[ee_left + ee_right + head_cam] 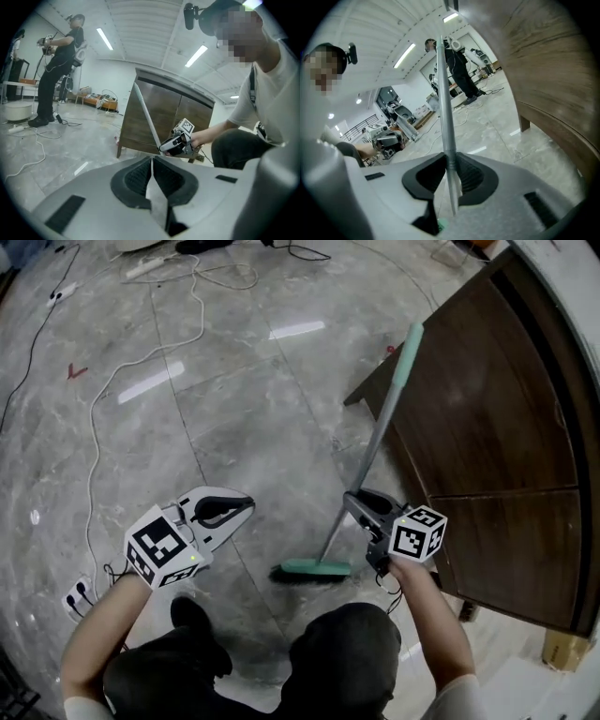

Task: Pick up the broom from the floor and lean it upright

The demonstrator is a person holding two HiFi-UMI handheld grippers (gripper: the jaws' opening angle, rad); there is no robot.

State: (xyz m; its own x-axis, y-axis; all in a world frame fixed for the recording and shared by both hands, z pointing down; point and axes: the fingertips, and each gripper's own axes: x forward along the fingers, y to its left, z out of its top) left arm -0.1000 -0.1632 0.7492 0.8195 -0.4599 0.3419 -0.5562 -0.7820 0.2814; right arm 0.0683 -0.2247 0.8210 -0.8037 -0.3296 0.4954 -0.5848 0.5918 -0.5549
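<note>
**A:** Right gripper [361, 507] clamped low on the broom [379, 432] handle. Head down at the floor [234, 409], tip up near the cabinet [487, 418]. Left gripper [230, 510] pinched closed, empty.

**B:** Pivot on the head, ease the tip onto the cabinet front (low grip, so it may swing). Cable [94, 427] lies well left; cabinet leg [354, 399] is the nearer snag.

Cabinet [487, 427]: far side cut off by head view's right edge. Broom [372, 442]: bristles in front of cabinet mostly hidden under green head; in right gripper view, head hidden below right gripper [449, 174], 1 green sliver showing. Person [459, 70] left of cabinet: too small for detail.
</note>
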